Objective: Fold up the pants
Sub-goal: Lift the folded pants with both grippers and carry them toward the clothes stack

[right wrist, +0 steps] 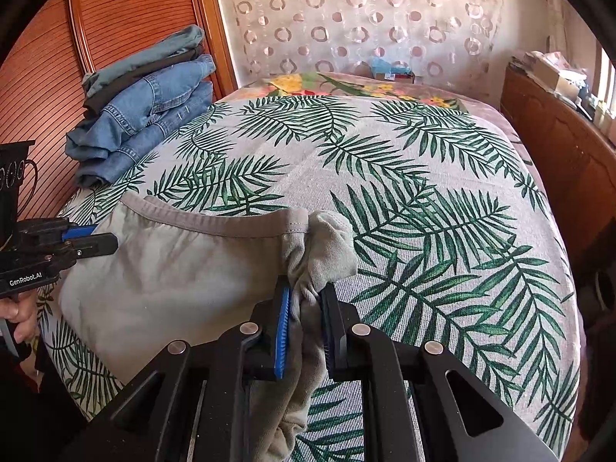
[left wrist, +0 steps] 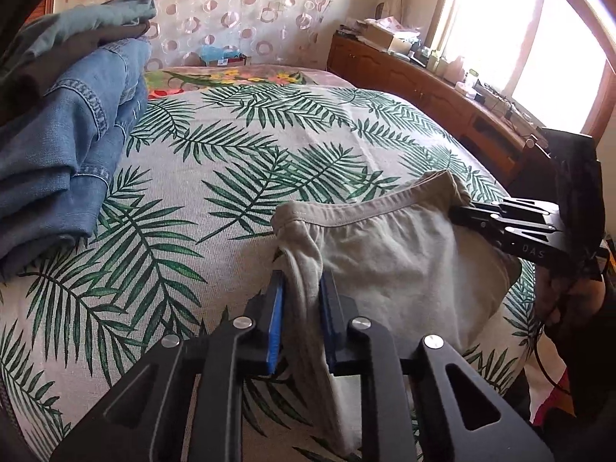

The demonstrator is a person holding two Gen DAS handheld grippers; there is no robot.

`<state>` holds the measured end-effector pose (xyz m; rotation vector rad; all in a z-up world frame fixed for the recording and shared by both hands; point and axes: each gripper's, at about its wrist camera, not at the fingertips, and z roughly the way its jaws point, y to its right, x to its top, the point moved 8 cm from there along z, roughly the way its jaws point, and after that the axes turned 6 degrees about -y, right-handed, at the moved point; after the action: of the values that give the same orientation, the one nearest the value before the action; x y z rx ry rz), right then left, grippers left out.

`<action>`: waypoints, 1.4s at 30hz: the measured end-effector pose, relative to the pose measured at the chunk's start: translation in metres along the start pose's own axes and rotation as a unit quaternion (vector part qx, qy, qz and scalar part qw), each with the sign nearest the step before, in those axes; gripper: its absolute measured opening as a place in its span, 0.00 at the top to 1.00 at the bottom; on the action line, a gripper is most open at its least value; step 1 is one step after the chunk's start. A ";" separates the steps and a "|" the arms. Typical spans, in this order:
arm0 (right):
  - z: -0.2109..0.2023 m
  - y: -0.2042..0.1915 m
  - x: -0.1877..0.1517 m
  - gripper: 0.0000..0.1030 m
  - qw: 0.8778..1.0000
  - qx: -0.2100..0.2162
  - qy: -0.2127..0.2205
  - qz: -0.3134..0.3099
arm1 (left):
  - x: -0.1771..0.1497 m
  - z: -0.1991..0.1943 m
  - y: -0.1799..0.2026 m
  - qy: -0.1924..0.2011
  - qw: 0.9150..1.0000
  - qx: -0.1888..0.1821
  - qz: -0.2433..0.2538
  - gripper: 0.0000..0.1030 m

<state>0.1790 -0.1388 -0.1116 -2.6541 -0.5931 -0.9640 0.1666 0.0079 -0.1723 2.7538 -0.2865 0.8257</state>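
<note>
On the bed [right wrist: 442, 200], over a palm-leaf print cover, the grey pants [right wrist: 173, 269] lie spread with the waistband [right wrist: 215, 223] running across the near part of the mattress. Both waist corners are pinched. Left gripper [left wrist: 302, 285]: jaws narrow, blue pads clamped on a bunched fold of the pants' left waist edge, fabric hanging down between the fingers. Right gripper [right wrist: 306, 296]: jaws narrow too, closed on a wadded lump of grey cloth at the right waist corner, cloth trailing below the pads. In the left wrist view the right gripper [left wrist: 467, 213] shows at the far side, its tips against the waistband end; in the right wrist view the left gripper [right wrist: 102, 240] sits at the left edge, tips at the fabric, a hand [right wrist: 19, 313] partly visible under it. The pants sag a little between the two grips; whether the waistband is lifted off the cover or just resting on it is hard to tell from these angles.

Stack of folded clothes [right wrist: 150, 104], mostly blue denim, sits at the far left corner of the bed, well apart from the pants, next to a wooden slatted panel [right wrist: 57, 57]. A floral blanket [right wrist: 346, 86] lies at the far end. A wooden cabinet [left wrist: 423, 77] with clutter on top runs along the right side under a bright window [left wrist: 519, 38]. Curtain with ring pattern [right wrist: 365, 19] behind.
</note>
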 end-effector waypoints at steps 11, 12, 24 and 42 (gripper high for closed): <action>-0.001 -0.001 0.000 0.82 1.000 0.009 0.000 0.005 | 0.006 -0.016 0.014 0.024 1.000 -0.004 0.020 0.88; -0.001 -0.002 0.000 0.81 1.000 0.010 0.000 0.004 | 0.007 -0.019 0.017 0.027 0.999 -0.006 0.024 0.88; -0.001 -0.006 0.001 0.83 1.000 -0.002 -0.004 -0.004 | 0.014 -0.037 0.035 0.048 0.998 -0.006 0.045 0.88; -0.088 -0.024 0.031 0.88 0.993 -0.024 0.108 -0.033 | 0.052 -0.103 0.044 0.133 0.989 0.024 0.065 0.88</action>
<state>0.1412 -0.1415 -0.0227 -2.5383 -0.6171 -1.2797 0.1455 -0.0094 -0.0521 2.6477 -0.4007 1.2354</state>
